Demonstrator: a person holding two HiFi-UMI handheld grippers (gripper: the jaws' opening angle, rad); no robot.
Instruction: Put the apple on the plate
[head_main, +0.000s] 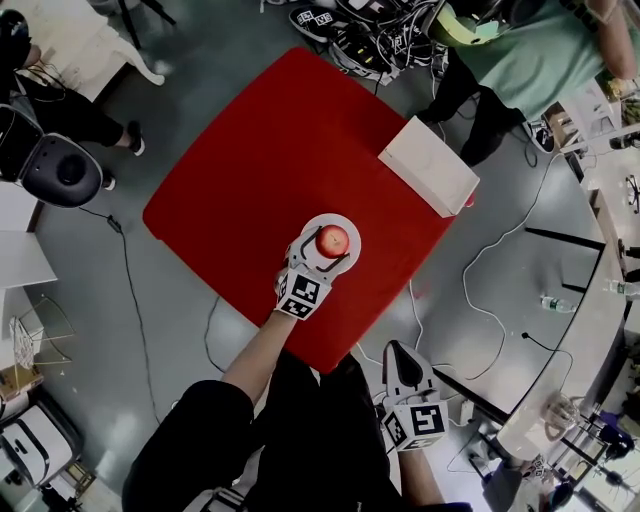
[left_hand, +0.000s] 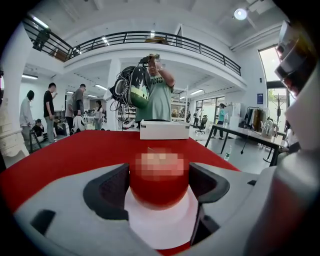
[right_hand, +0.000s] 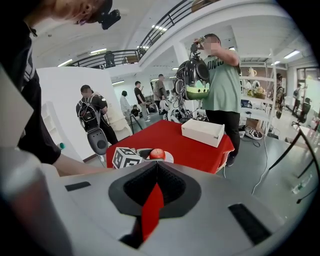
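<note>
The red apple (head_main: 333, 240) rests on the small white plate (head_main: 349, 226) near the front edge of the red table (head_main: 270, 150). My left gripper (head_main: 323, 254) reaches over the plate, shut on the apple with a pad against each side. In the left gripper view the apple (left_hand: 159, 182) fills the gap between the dark pads, with the plate (left_hand: 160, 227) under it. My right gripper (head_main: 398, 352) hangs off the table's front corner, shut and holding nothing. In the right gripper view its jaws (right_hand: 157, 186) meet, and the apple (right_hand: 157, 153) and plate (right_hand: 169, 158) lie beyond them.
A white box (head_main: 430, 165) lies at the table's far right edge. A person in a green shirt (head_main: 530, 50) stands just beyond it. Cables (head_main: 480, 300) trail over the floor to the right, and a black robot base (head_main: 60, 170) stands at the left.
</note>
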